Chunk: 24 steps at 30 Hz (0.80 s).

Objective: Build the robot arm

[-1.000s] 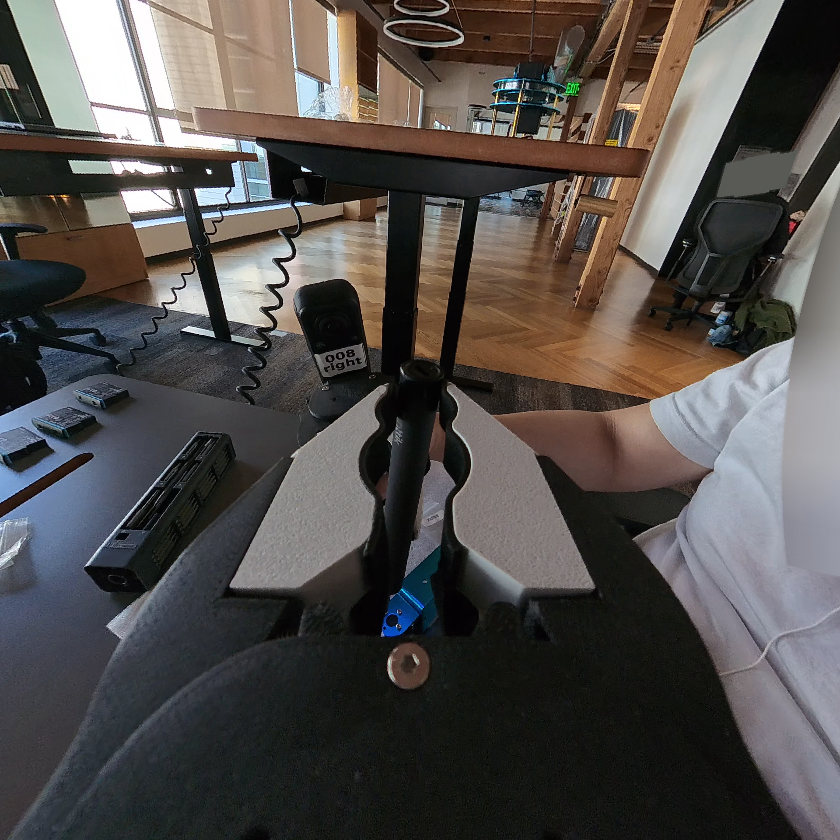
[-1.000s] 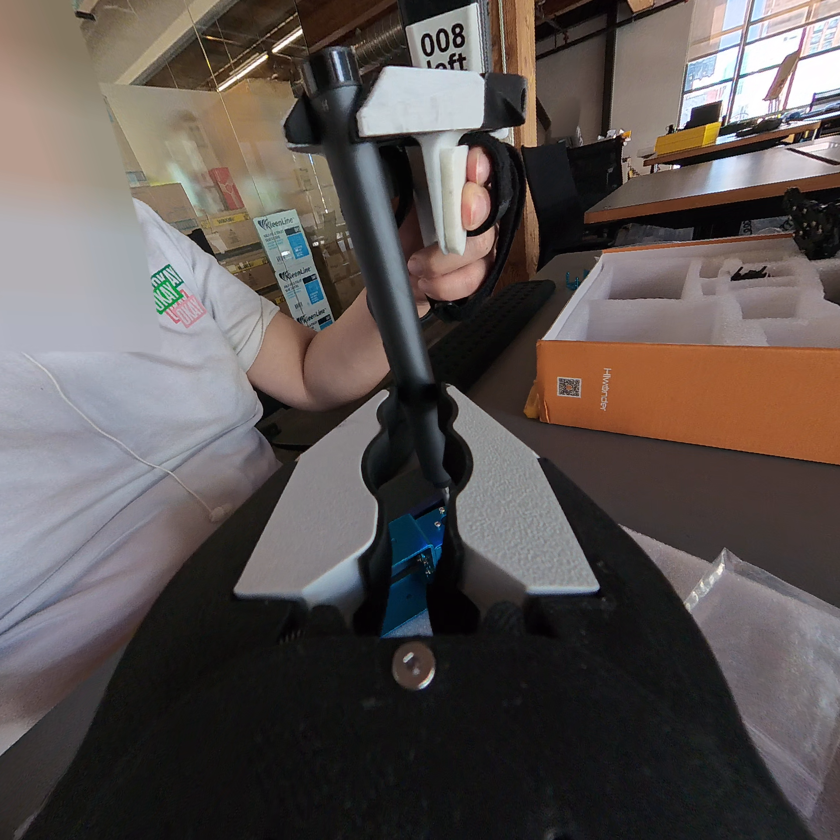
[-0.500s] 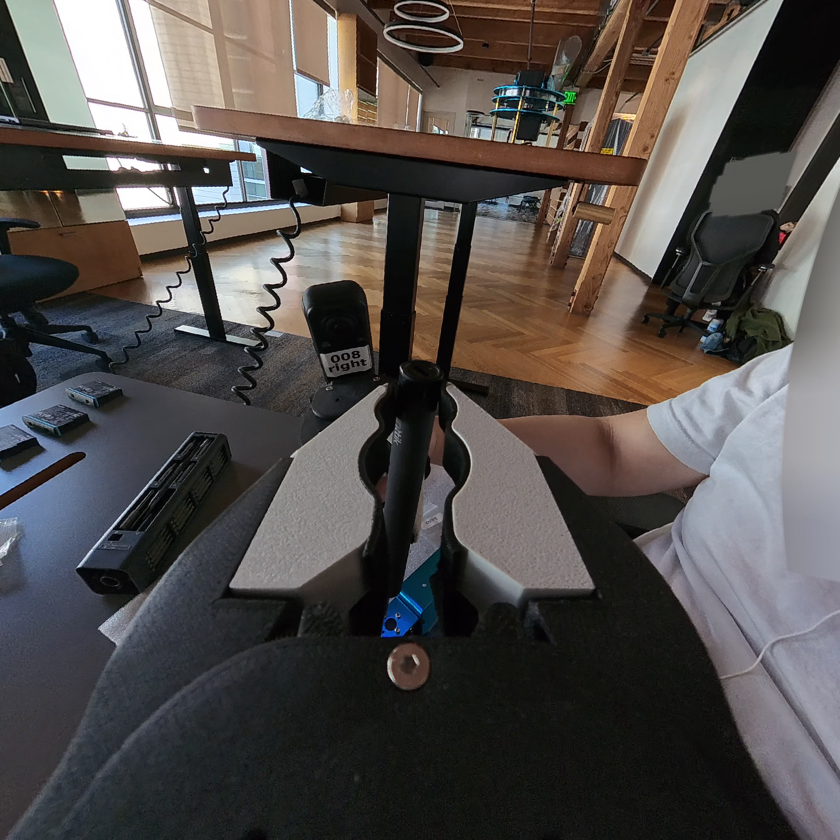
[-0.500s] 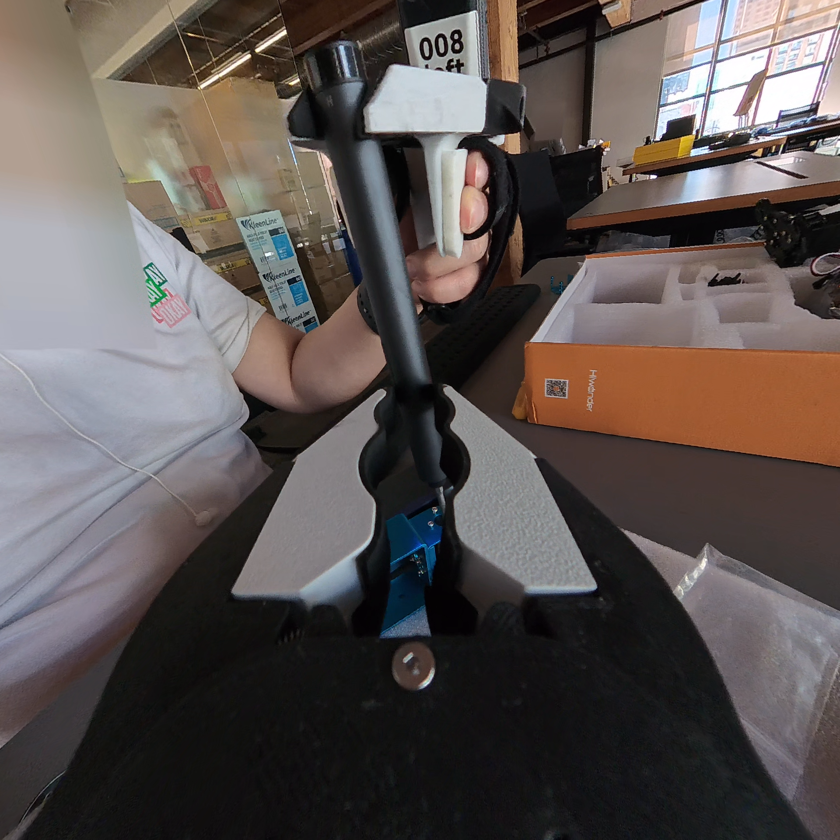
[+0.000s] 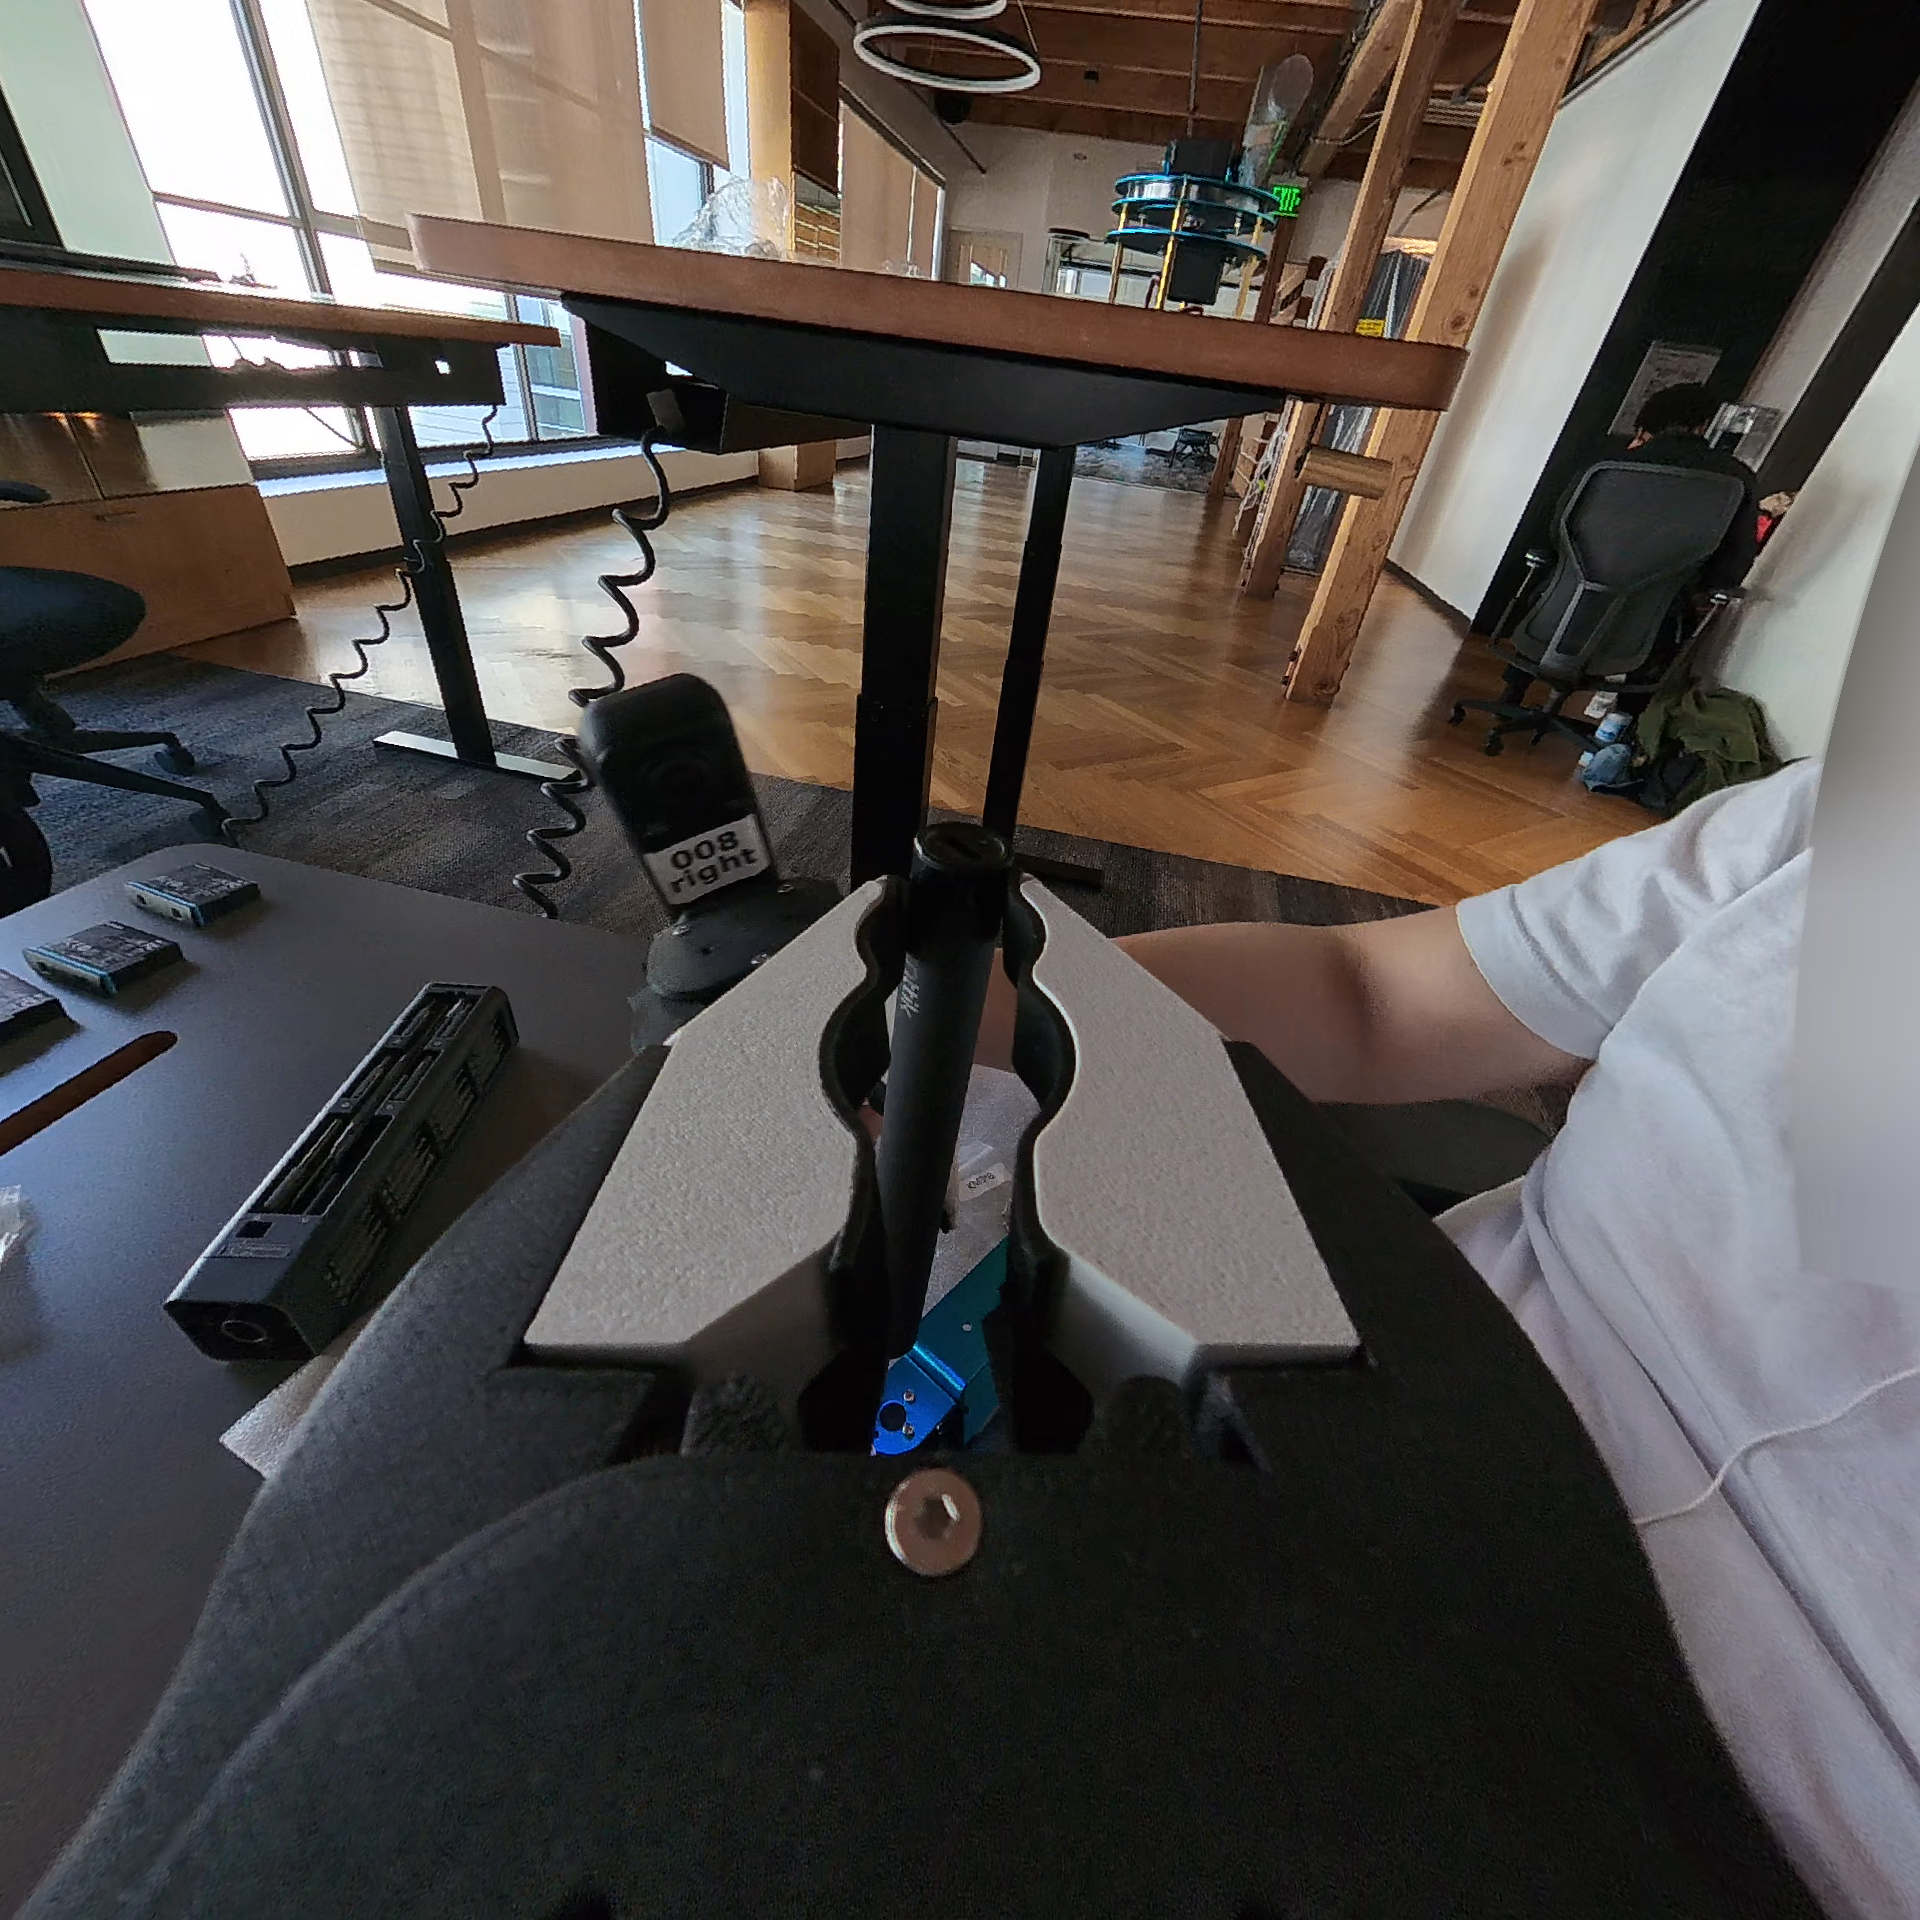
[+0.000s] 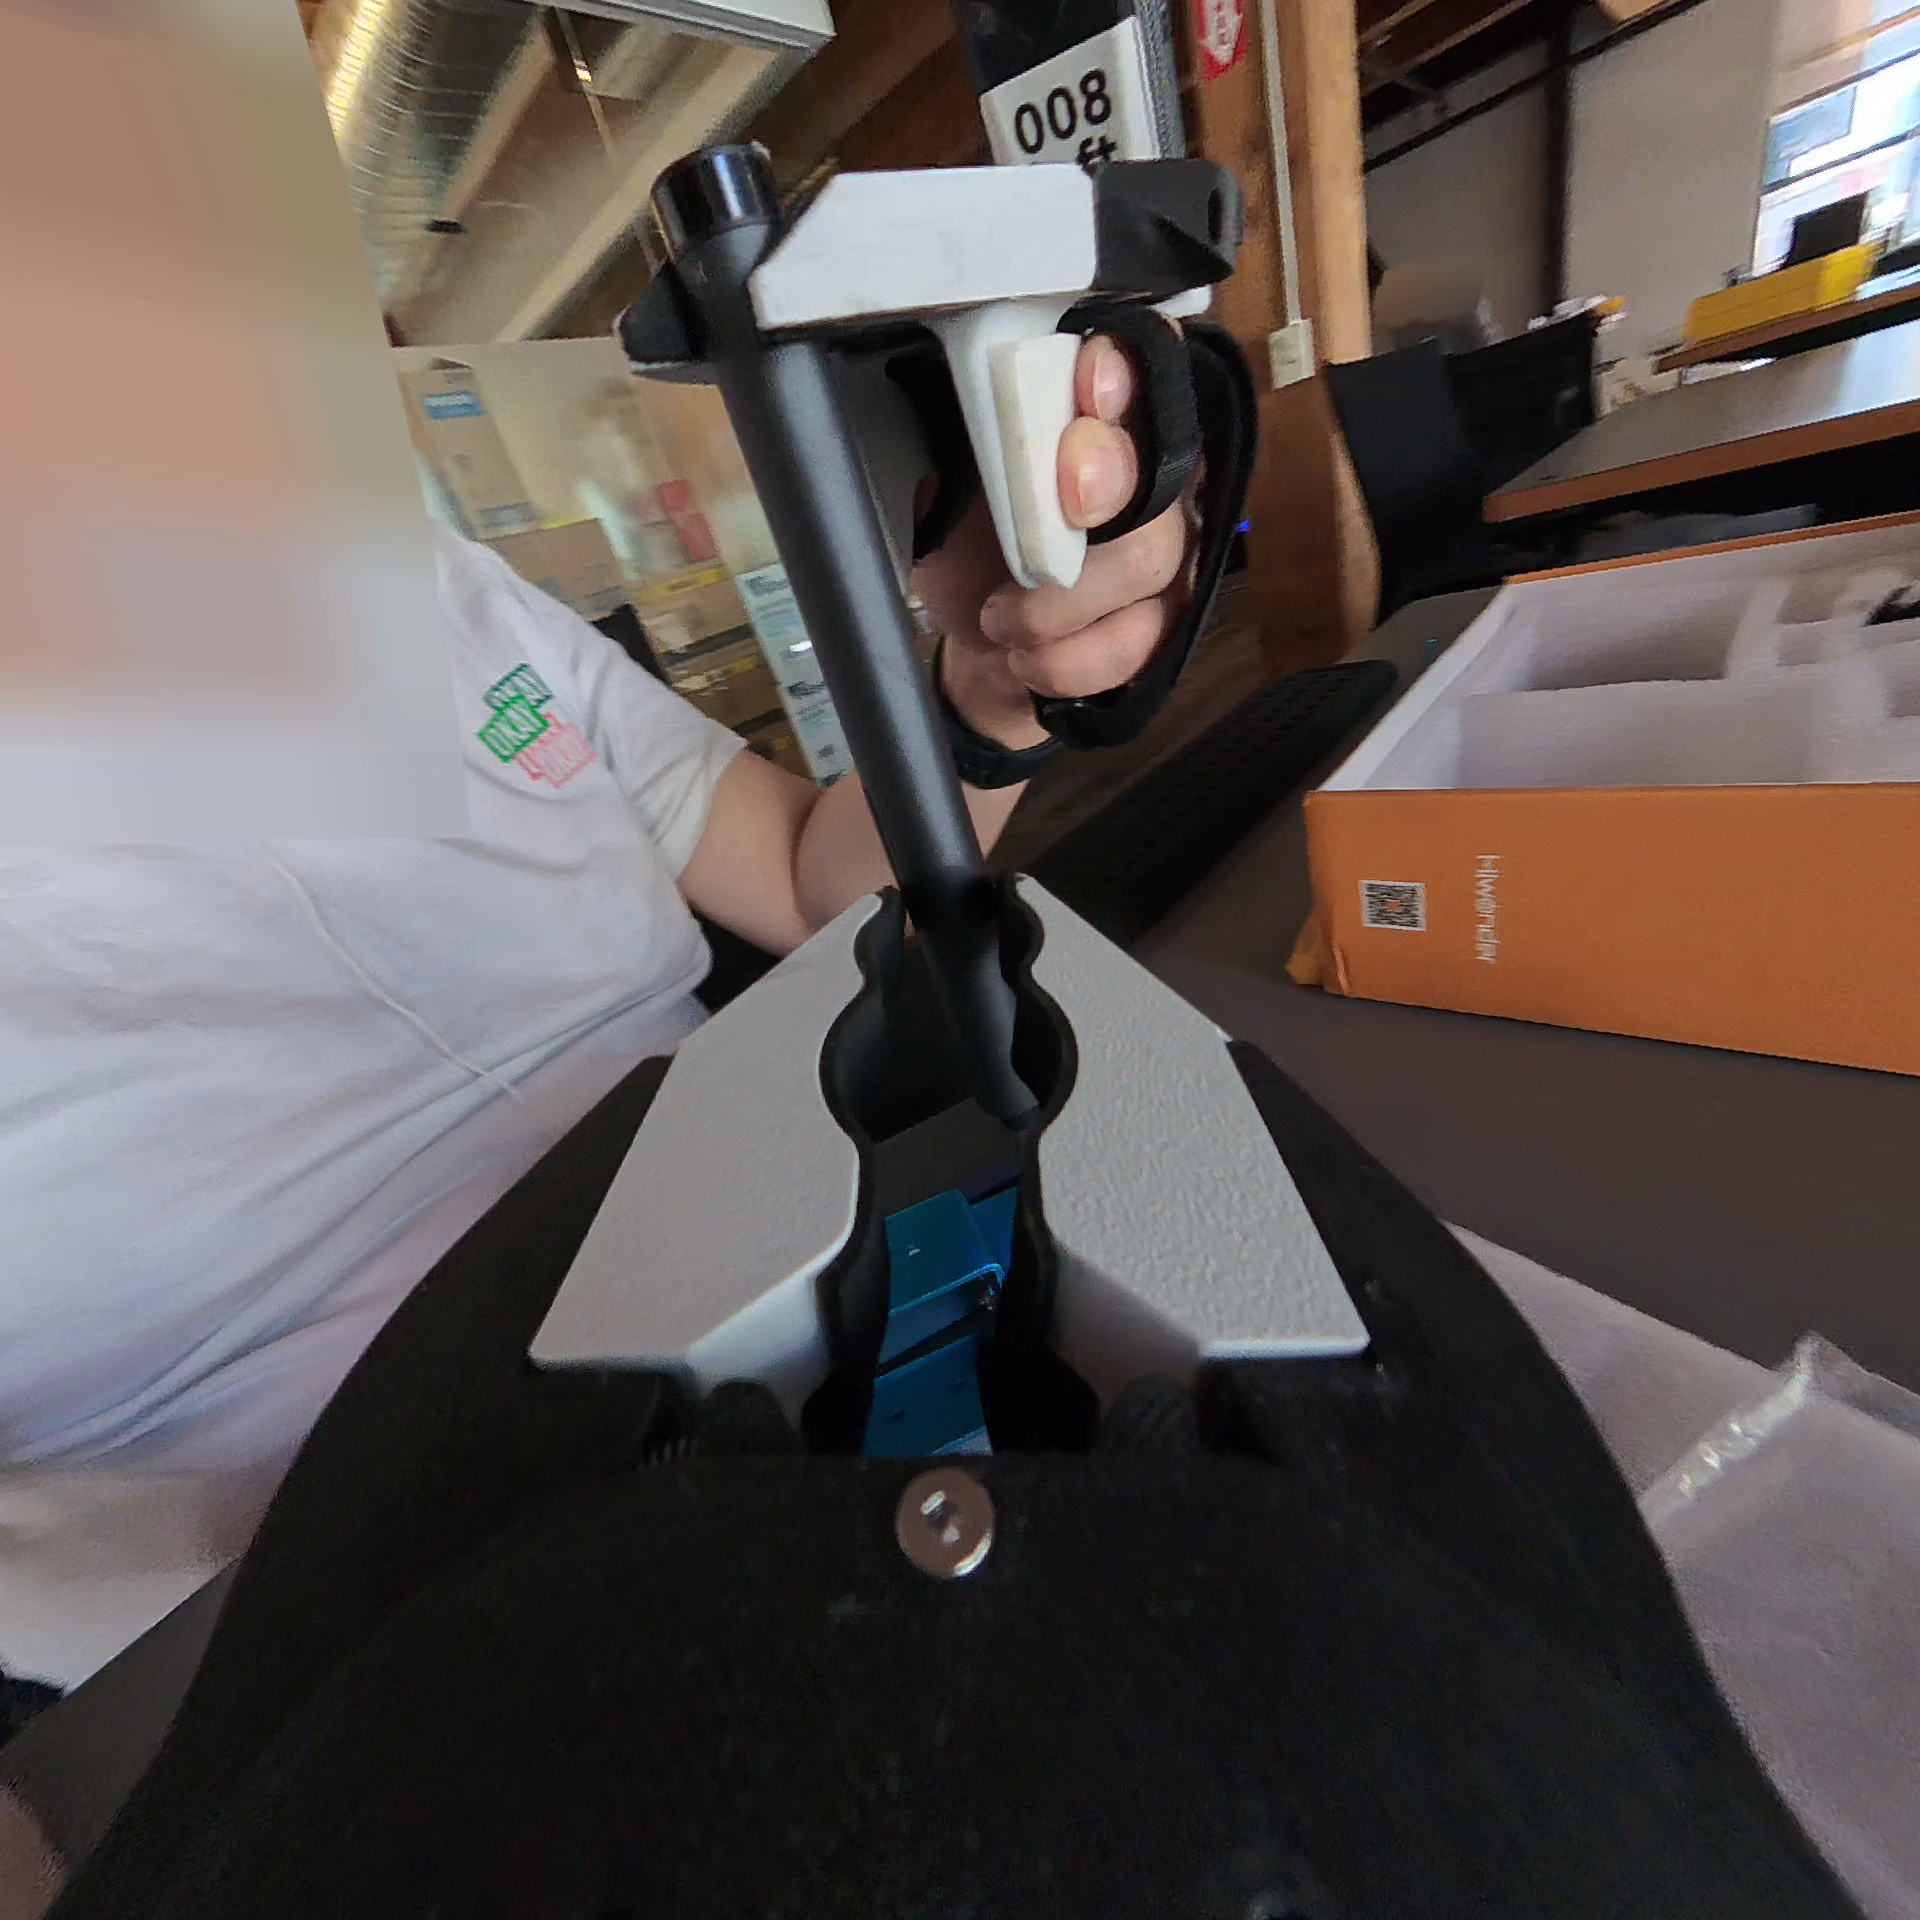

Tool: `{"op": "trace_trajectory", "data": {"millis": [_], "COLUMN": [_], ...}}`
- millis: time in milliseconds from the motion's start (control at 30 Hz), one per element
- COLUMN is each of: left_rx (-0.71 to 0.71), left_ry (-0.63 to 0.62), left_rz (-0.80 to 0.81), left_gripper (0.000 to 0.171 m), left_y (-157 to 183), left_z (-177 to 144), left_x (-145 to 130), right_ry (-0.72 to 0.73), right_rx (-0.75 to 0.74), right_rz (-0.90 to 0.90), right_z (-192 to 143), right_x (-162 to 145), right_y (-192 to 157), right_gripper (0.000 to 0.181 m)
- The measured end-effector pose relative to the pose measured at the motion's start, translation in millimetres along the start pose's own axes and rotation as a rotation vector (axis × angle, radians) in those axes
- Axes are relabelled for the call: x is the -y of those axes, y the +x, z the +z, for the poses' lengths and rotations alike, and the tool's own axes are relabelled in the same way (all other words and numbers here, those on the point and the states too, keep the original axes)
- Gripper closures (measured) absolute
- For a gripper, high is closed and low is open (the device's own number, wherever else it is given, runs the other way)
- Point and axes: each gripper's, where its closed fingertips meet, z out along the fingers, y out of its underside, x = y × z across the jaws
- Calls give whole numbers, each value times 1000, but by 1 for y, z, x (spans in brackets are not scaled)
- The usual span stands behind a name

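My left gripper is shut on the upper part of a black screwdriver, which points down and slightly left. In the right wrist view the screwdriver slants down from the left gripper into the gap between my right gripper's fingers. The right gripper is shut on a blue metal bracket deep between its fingers. The screwdriver tip is just above the bracket. The bracket also shows under the left gripper. The right gripper's camera body stands behind.
On the dark table lie a long black bit case and small black packs. An orange box with white foam and a clear plastic bag lie to the right. The person's white shirt is close by.
The right wrist view has swung and blurred, and the left gripper with the screwdriver now looms larger and nearer in it. Both grips are unchanged. The left view has shifted slightly.
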Motion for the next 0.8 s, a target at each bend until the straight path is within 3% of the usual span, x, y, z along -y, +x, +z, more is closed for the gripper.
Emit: {"op": "trace_trajectory", "data": {"millis": [233,433,567,800], "left_rx": [5,18,28,15], "left_ry": [-9,6,-8,-4], "left_rz": [-5,-10,1,-18], "left_gripper": [154,154,154,154], "left_y": [-1,-3,-3,-2], "left_z": [1,1,2,2], "left_x": [0,0,-1,-1], "right_ry": [-16,-16,-5,-12], "right_rx": [211,214,240,220], "right_rz": [97,55,128,54], "right_z": [1,-1,-2,-1], "right_x": [-1,0,-1,-1], "right_y": [-2,-3,-2,-3], "right_gripper": [164,165,164,165]}}
